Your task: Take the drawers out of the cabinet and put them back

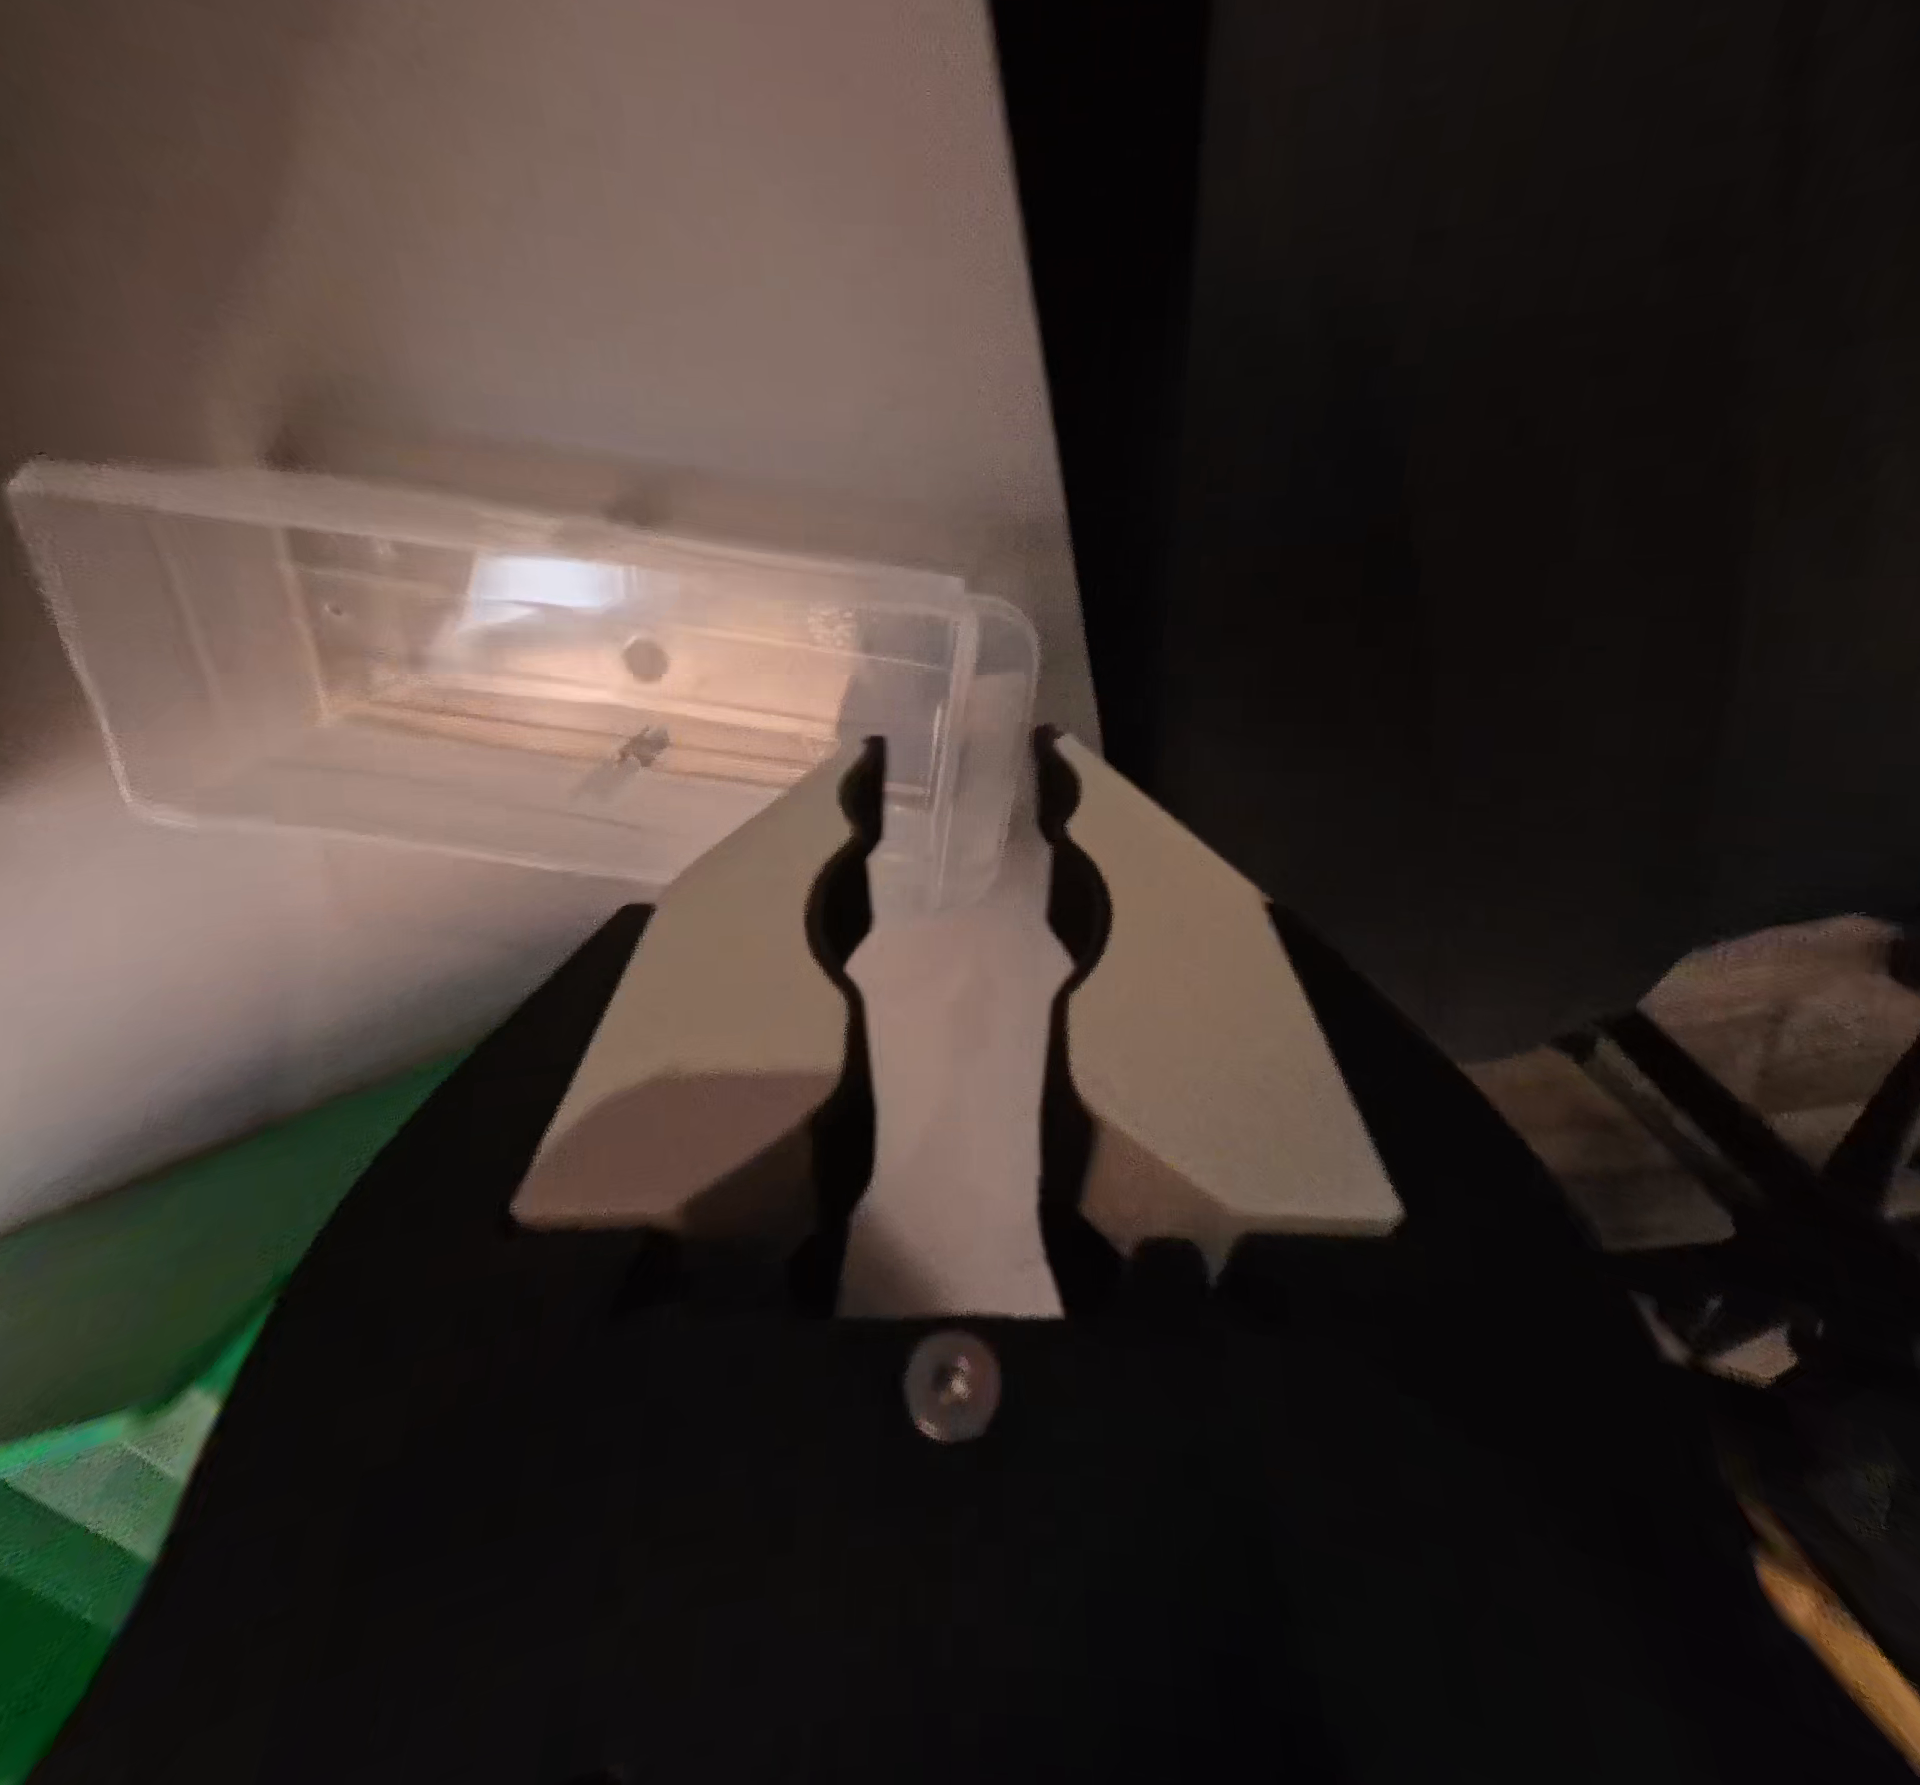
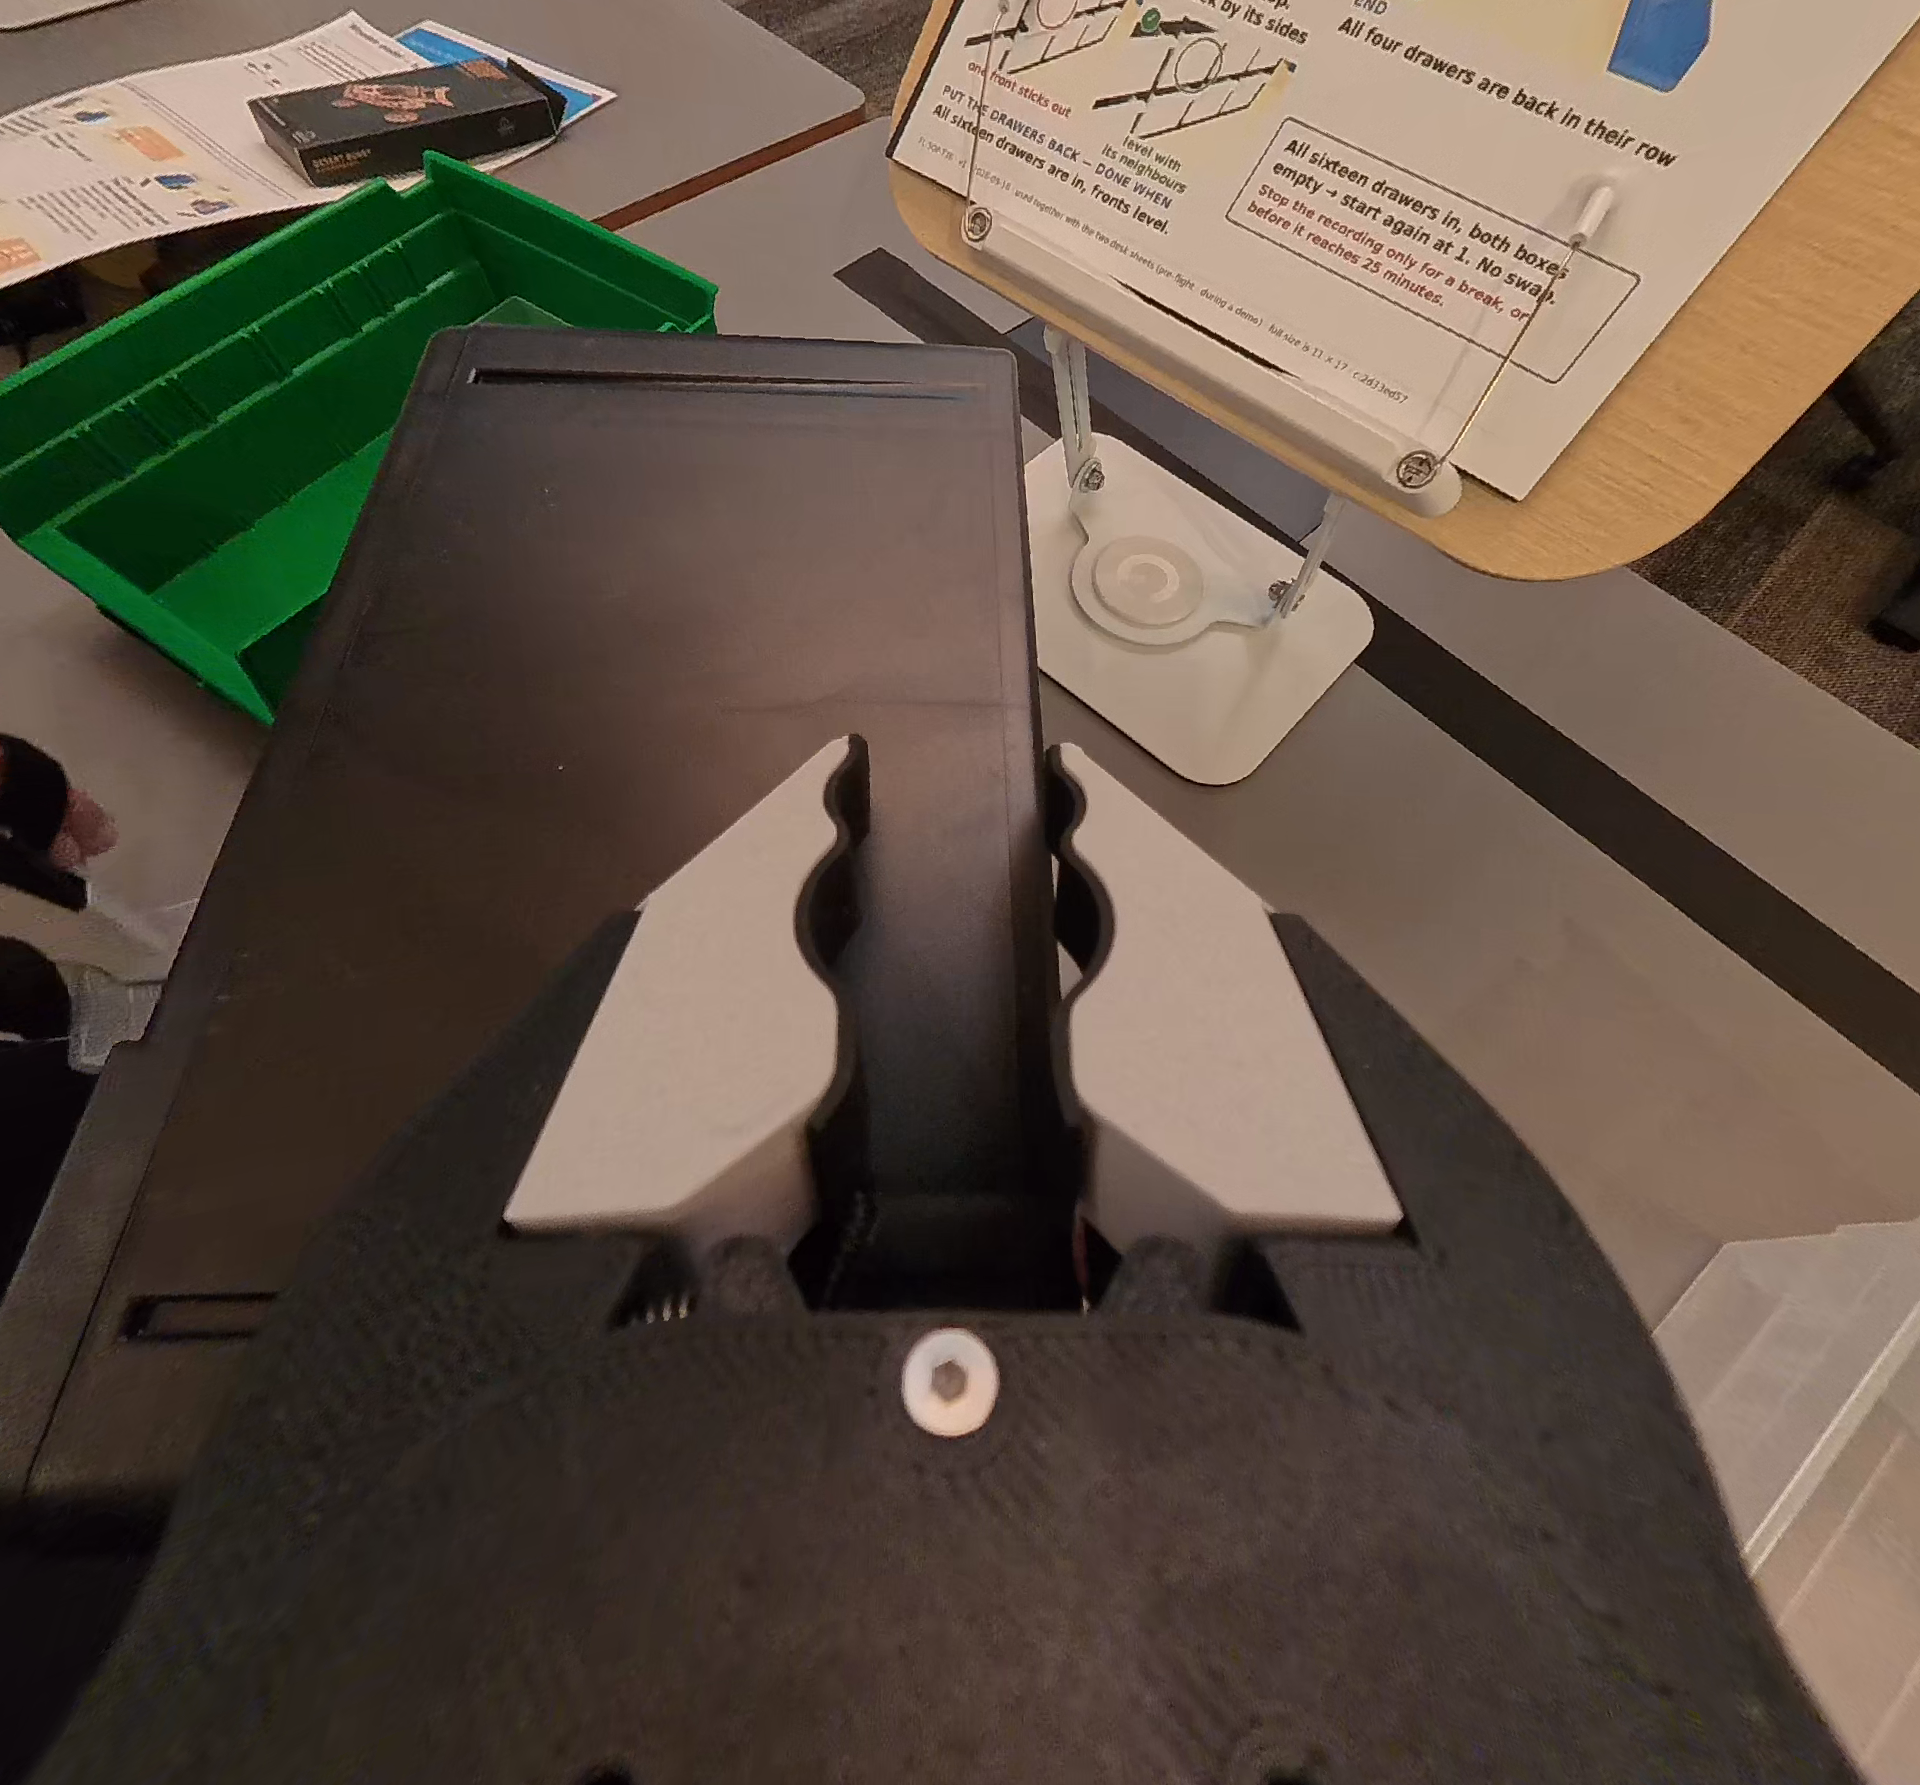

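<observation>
Grey tabletop (image 2: 1455, 904), office carpet beyond; dim light in the left wrist view.

Item 1. Black cabinet (image 2: 644, 696): largest piece, its flat top seen from above in the right wrist view, a slot near the far edge. Stands on the tabletop, with the green bin to its left and the stand to its right.

Item 2. Green plastic bin (image 2: 312, 405): open, ribbed inside, just beside the cabinet's far left corner.

Item 3. Document stand (image 2: 1195, 613): white base, wooden board carrying a printed instruction sheet (image 2: 1299, 125).

Item 4. Papers and a small dark carton (image 2: 405, 120): on a neighbouring table, well apart.

Item 5. Clear plastic drawer (image 1: 499, 675): out of the cabinet, seen from above against a pale surface, apparently empty. Its right end with the rounded handle sits between the fingers of the left gripper (image 1: 956, 748).

Item 6. Left gripper: narrow gap, fingertips to either side of the drawer's handle end; firm contact cannot be confirmed through the blur.

Item 7. Right gripper (image 2: 956, 759): narrow gap, nothing between the fingers, poised over the cabinet top near its right edge; touching or not, unclear.

Handling note, as judgement: the drawer is either leaving or returning. Brace the cabinet with the right gripper, keep the drawer level and square to its opening, and slide straight, since clear thin plastic held at one end may tilt or slip.
</observation>
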A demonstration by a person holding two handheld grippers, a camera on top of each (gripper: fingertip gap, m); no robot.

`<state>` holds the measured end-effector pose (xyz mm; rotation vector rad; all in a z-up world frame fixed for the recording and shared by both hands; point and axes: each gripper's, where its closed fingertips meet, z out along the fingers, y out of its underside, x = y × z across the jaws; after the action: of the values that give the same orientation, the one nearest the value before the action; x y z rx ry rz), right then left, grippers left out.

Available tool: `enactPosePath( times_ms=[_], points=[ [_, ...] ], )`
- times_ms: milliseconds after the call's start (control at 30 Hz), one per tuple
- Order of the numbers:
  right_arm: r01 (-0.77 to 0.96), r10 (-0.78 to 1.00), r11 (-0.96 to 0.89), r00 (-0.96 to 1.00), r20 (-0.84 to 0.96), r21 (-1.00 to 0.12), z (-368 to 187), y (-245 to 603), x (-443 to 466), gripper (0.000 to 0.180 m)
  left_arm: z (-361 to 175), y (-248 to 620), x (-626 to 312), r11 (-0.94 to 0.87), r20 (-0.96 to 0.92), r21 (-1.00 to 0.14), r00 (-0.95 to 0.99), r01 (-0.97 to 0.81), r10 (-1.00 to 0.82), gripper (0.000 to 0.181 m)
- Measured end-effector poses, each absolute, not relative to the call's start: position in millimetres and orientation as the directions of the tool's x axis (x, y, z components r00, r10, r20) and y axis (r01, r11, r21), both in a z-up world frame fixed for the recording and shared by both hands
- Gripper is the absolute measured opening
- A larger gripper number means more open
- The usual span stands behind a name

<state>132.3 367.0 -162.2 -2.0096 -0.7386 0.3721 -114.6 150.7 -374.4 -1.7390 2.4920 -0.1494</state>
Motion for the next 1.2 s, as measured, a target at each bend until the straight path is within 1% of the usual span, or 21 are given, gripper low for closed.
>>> enactPosePath(
  times_ms=[67,100,133,167,233,267,300,333,400,433,467,500,567,600,633,700,800,900,1000,1100,1200],
  points=[
    [0.351,0.635,-0.386,0.772,0.031,-0.853,-162,367,132,0.032,-368,153,-119,0.239,-0.039,-0.175,-0.236,-0.955,-0.971,0.051],
    [0.352,0.635,-0.385,0.772,0.031,-0.853,-162,367,132,0.032,-364,158,-122,0.187,-0.073,-0.190,-0.176,-0.964,-0.982,0.056],
    [0.353,0.636,-0.385,0.771,0.032,-0.853,-162,367,132,0.032,-360,163,-123,0.128,-0.110,-0.219,-0.106,-0.967,-0.988,0.068],
    [0.354,0.637,-0.384,0.770,0.033,-0.853,-162,367,132,0.032,-356,169,-122,0.040,-0.136,-0.259,-0.005,-0.965,-0.991,0.090],
    [0.355,0.637,-0.384,0.770,0.033,-0.852,-162,367,132,0.032,-353,177,-120,-0.155,-0.135,-0.325,0.208,-0.933,-0.969,0.109],
    [0.355,0.637,-0.384,0.770,0.033,-0.853,-162,367,132,0.032,-353,170,-110,-0.212,-0.086,-0.384,0.263,-0.899,-0.961,0.116],
    [0.355,0.637,-0.383,0.770,0.034,-0.853,-162,367,132,0.032,-354,173,-104,-0.288,-0.075,-0.418,0.348,-0.862,-0.934,0.116],
    [0.355,0.637,-0.383,0.770,0.034,-0.853,-162,367,132,0.032,-357,179,-104,-0.334,-0.100,-0.423,0.410,-0.842,-0.907,0.115],
    [0.354,0.636,-0.383,0.771,0.034,-0.853,-162,367,132,0.032,-368,187,-110,-0.368,-0.156,-0.384,0.452,-0.847,-0.878,0.113],
    [0.354,0.636,-0.382,0.771,0.035,-0.854,-162,367,132,0.032,-374,191,-114,-0.405,-0.157,-0.363,0.483,-0.839,-0.861,0.111],
    [0.354,0.636,-0.382,0.771,0.035,-0.854,-162,367,132,0.032,-380,189,-115,-0.426,-0.118,-0.352,0.491,-0.834,-0.863,0.110],
    [0.354,0.636,-0.382,0.771,0.035,-0.854,-162,367,132,0.032,-386,186,-115,-0.454,-0.076,-0.335,0.504,-0.826,-0.860,0.102],
    [0.354,0.636,-0.383,0.771,0.034,-0.853,-162,367,132,0.032,-392,186,-118,-0.475,-0.042,-0.316,0.513,-0.821,-0.857,0.071],
    [0.354,0.635,-0.383,0.771,0.034,-0.853,-162,367,132,0.032,-391,188,-114,-0.475,-0.025,-0.343,0.514,-0.810,-0.858,0.067],
    [0.355,0.635,-0.384,0.772,0.035,-0.852,-162,367,132,0.032,-391,188,-113,-0.477,-0.009,-0.345,0.511,-0.809,-0.860,0.065],
    [0.356,0.635,-0.386,0.772,0.036,-0.851,-162,367,132,0.032,-385,186,-109,-0.476,0.015,-0.323,0.498,-0.818,-0.867,0.063],
    [0.354,0.635,-0.384,0.772,0.034,-0.853,-162,367,132,0.032,-358,180,-83,-0.438,0.052,-0.362,0.452,-0.823,-0.891,0.063],
    [0.354,0.636,-0.383,0.771,0.034,-0.853,-162,367,132,0.032,-326,172,-57,-0.366,0.025,-0.374,0.385,-0.852,-0.923,0.063],
    [0.354,0.638,-0.383,0.770,0.034,-0.853,-162,367,132,0.032,-297,161,-30,-0.310,0.046,-0.404,0.319,-0.861,-0.947,0.063],
    [0.356,0.638,-0.383,0.769,0.034,-0.853,-162,367,132,0.032,-284,160,-18,-0.303,0.061,-0.384,0.304,-0.872,-0.951,0.062],
    [0.355,0.638,-0.382,0.769,0.034,-0.853,-162,367,132,0.032,-282,168,-17,-0.332,0.079,-0.336,0.325,-0.881,-0.942,0.062]
  ],
)
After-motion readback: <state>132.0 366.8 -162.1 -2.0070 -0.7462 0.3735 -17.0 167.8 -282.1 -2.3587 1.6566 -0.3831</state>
